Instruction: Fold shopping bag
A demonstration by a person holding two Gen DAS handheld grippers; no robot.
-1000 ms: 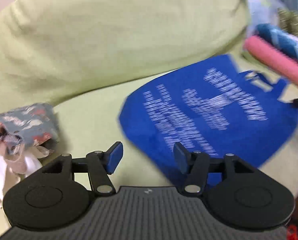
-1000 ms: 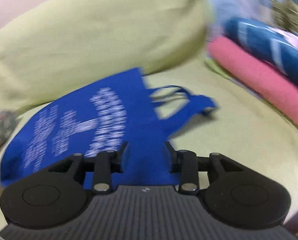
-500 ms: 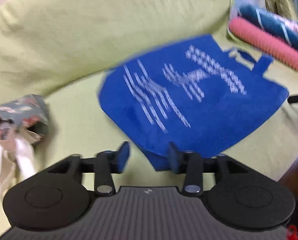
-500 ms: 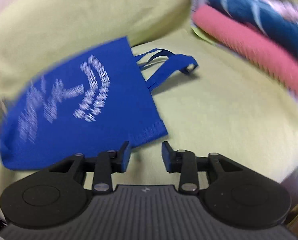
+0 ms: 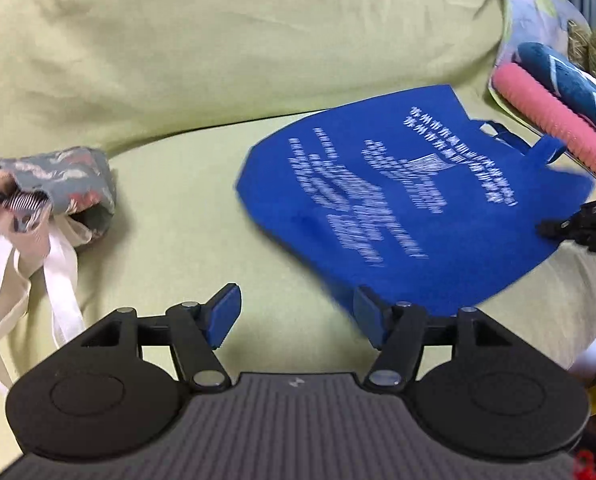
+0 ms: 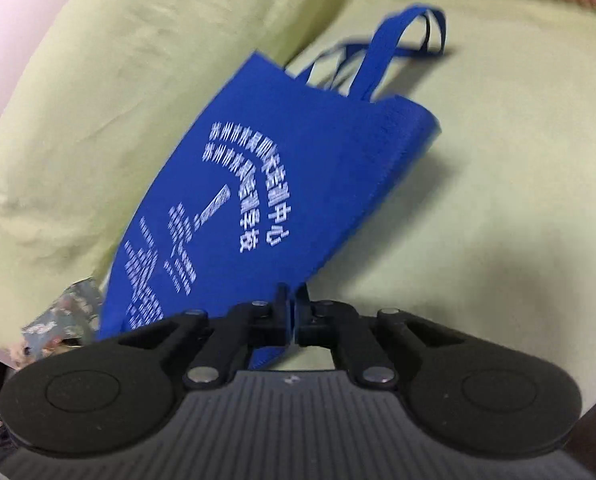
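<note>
A blue shopping bag with white print lies on the yellow-green sofa seat, its handles toward the right. My left gripper is open and empty, with its right pad at the bag's near edge. My right gripper is shut on the near edge of the bag and lifts that edge off the seat; its handles trail on the far side. The right gripper's tip also shows at the bag's right edge in the left wrist view.
A grey patterned pouch and a cream tote with straps lie on the seat at the left. A pink roll and a dark blue folded cloth are stacked at the right. A big sofa cushion stands behind.
My right gripper has shut on the bag's near edge and raised it. My left gripper has opened wider, and the bag has shifted right in its view.
</note>
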